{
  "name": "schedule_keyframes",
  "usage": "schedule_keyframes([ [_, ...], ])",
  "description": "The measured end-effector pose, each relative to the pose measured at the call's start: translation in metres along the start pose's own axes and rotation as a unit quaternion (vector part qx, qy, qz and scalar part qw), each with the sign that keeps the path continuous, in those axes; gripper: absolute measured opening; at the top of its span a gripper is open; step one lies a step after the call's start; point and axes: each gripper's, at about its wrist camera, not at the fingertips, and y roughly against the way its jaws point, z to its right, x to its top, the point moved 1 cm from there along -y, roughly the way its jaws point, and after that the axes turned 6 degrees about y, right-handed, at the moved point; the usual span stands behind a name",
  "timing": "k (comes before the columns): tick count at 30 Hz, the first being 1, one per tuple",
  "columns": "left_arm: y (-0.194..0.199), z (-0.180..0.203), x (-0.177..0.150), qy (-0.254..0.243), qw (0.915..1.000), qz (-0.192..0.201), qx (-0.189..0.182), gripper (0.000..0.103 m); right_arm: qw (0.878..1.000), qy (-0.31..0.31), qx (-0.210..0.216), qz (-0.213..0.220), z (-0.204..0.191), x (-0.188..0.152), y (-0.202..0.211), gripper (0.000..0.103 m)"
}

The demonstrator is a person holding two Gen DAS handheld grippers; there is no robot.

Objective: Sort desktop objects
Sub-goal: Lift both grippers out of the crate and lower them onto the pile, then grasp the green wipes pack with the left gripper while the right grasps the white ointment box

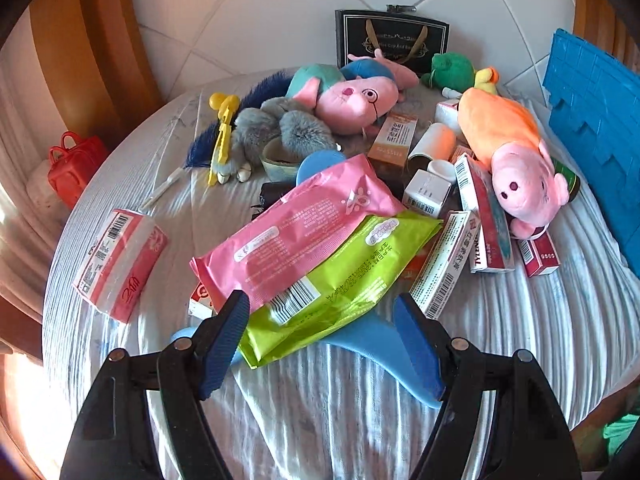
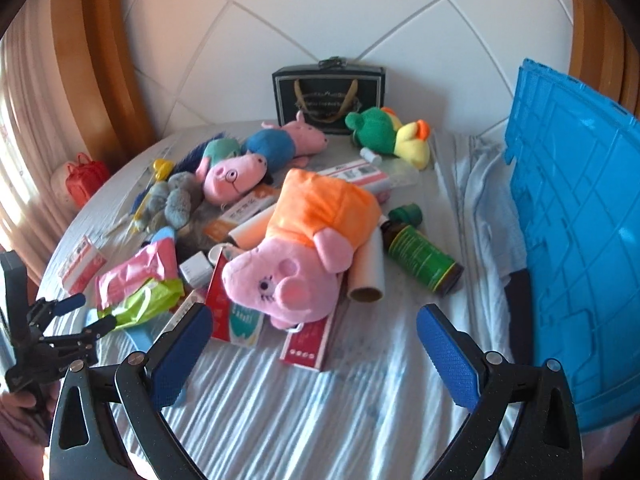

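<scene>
Cluttered striped bedsheet (image 1: 328,408), both grippers held empty above it.

The left gripper (image 1: 320,316) is seen spread open before a lime-green plastic wipes packet (image 1: 340,276) at lower centre; the right gripper (image 2: 316,332) gapes wide below an orange-dressed pink plush pig (image 2: 304,248) at frame centre.

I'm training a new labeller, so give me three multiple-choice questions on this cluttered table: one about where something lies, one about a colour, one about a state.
1. Where does the green pack lie?
A. partly under the pink pack
B. inside the blue crate
C. on the black gift box

2. What colour is the biggest pig plush's dress?
A. purple
B. orange
C. white

3. How is the left hand-held gripper?
A. shut on a box
B. shut on a plush
C. open, holding nothing

Key: A, the pink pack overlaps it; B, clearly orange in both views; C, its fingers stand apart over the packs.
</scene>
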Motion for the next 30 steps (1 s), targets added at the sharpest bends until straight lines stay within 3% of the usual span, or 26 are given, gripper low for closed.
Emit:
schedule_keyframes([
  [8, -0.044, 0.014, -0.004, -0.075, 0.9971, -0.011, -0.004, 0.074, 0.997, -0.024, 0.004, -0.077, -0.052, -0.02, -0.053, 0.103],
  [12, -0.063, 0.015, -0.002, -0.097, 0.995, 0.001, 0.024, 0.074, 0.994, -0.051, 0.013, -0.098, -0.069, -0.026, -0.07, 0.103],
  [14, -0.065, 0.006, 0.007, -0.08, 0.9968, 0.005, 0.008, 0.066, 0.992, -0.062, 0.025, -0.11, -0.08, -0.026, -0.08, 0.103],
  [16, -0.065, -0.006, 0.017, -0.051, 0.9986, 0.006, -0.008, 0.046, 0.99, -0.058, 0.036, -0.123, -0.094, -0.024, -0.09, 0.103],
  [18, -0.066, -0.019, 0.027, -0.03, 0.9994, 0.006, -0.015, 0.034, 0.988, -0.063, 0.046, -0.133, -0.107, -0.023, -0.099, 0.103],
  [20, -0.064, -0.031, 0.034, -0.011, 0.9997, 0.011, -0.019, 0.031, 0.985, -0.072, 0.068, -0.141, -0.118, -0.02, -0.11, 0.091],
  [21, -0.062, -0.035, 0.036, -0.003, 0.9997, 0.012, -0.023, 0.029, 0.985, -0.07, 0.073, -0.143, -0.124, -0.018, -0.115, 0.076],
  [22, -0.06, -0.04, 0.038, 0.006, 0.9996, 0.014, -0.024, 0.027, 0.985, -0.067, 0.072, -0.145, -0.128, -0.016, -0.119, 0.069],
  [26, -0.048, -0.05, 0.038, 0.026, 0.999, 0.021, -0.029, 0.022, 0.982, -0.07, 0.079, -0.156, -0.139, -0.012, -0.138, 0.063],
  [27, -0.046, -0.052, 0.037, 0.03, 0.9989, 0.02, -0.031, 0.021, 0.982, -0.07, 0.08, -0.158, -0.14, -0.012, -0.142, 0.054],
  [29, -0.041, -0.056, 0.035, 0.037, 0.9985, 0.022, -0.034, 0.019, 0.98, -0.075, 0.084, -0.167, -0.142, -0.011, -0.15, 0.025],
  [30, -0.038, -0.058, 0.035, 0.039, 0.9984, 0.023, -0.034, 0.018, 0.979, -0.074, 0.084, -0.168, -0.143, -0.011, -0.153, 0.019],
])
